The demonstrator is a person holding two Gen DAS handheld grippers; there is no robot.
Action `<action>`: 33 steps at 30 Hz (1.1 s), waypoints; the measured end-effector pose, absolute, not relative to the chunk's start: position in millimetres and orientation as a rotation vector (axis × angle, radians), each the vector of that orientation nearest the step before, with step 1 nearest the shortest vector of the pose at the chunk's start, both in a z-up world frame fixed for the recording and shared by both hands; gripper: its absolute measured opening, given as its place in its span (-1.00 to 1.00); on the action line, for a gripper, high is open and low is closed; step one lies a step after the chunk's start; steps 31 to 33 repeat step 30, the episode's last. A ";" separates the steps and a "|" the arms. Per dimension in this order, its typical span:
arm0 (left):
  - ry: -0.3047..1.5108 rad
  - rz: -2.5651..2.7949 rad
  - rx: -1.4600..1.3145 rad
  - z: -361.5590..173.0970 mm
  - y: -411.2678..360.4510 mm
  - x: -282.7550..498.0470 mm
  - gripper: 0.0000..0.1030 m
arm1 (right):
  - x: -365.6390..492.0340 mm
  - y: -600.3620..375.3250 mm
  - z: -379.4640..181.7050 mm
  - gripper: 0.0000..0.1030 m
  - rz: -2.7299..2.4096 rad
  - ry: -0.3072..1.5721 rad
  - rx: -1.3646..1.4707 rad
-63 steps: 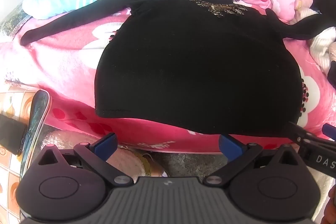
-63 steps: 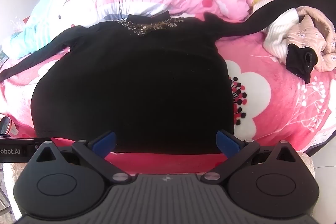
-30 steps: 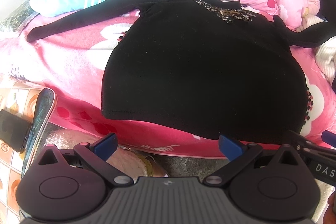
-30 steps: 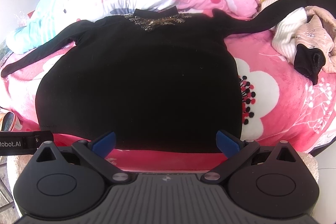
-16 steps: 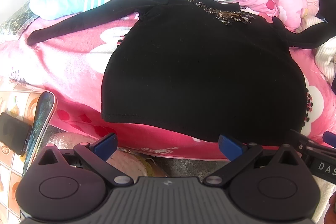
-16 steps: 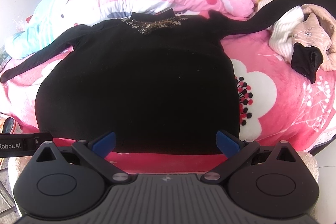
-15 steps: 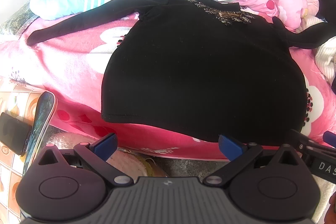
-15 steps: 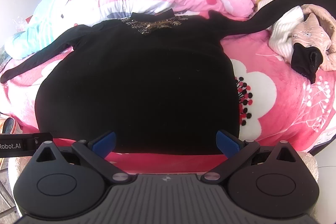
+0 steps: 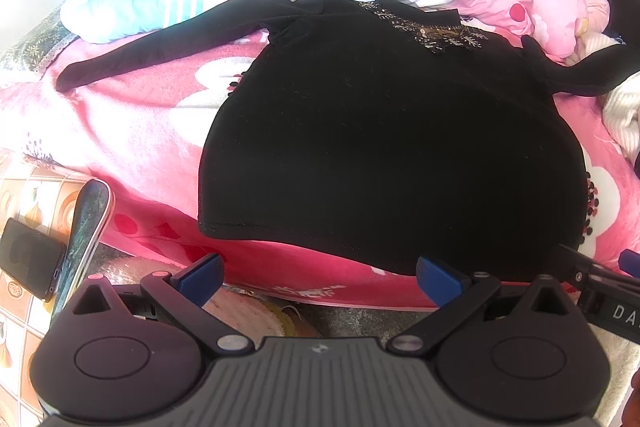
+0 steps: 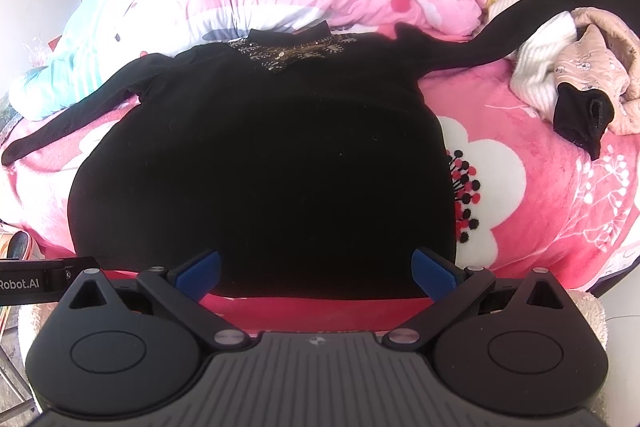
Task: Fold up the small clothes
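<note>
Both jaws stand wide and hold nothing: your left gripper (image 9: pixel 318 277) and your right gripper (image 10: pixel 316 273) hang just off the near edge of the bed, side by side. Going from left to right, the left sleeve (image 9: pixel 160 47) of the black sweater (image 9: pixel 380 147) runs out far to the left over the pink blanket (image 9: pixel 120 131), the body lies flat in the middle with its hem (image 10: pixel 260 287) toward you and its beaded collar (image 10: pixel 288 53) at the far side, and the right sleeve (image 10: pixel 500 35) reaches toward the pile of other clothes (image 10: pixel 580 75). So the long axis of the body points away from you. I think your left gripper is nearer to the left hem corner (image 9: pixel 208 223), and your right one to the right side.
</note>
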State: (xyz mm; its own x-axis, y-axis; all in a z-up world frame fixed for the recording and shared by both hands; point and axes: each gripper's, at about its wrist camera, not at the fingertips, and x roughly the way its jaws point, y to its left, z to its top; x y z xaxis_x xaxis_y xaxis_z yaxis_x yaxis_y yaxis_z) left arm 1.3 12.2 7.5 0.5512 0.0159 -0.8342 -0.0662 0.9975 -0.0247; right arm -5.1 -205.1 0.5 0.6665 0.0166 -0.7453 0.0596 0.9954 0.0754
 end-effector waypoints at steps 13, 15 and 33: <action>0.981 0.065 -0.048 8.1 13.2 5.2 1.00 | -3.9 -204.7 0.0 1.00 -0.023 0.837 0.097; 0.981 0.067 -0.048 7.8 13.6 6.1 1.00 | -3.9 -204.7 -0.1 1.00 -0.023 0.837 0.096; 0.953 0.120 -0.031 1.2 21.9 23.4 1.00 | 7.2 -214.8 -13.4 1.00 -0.052 0.850 0.117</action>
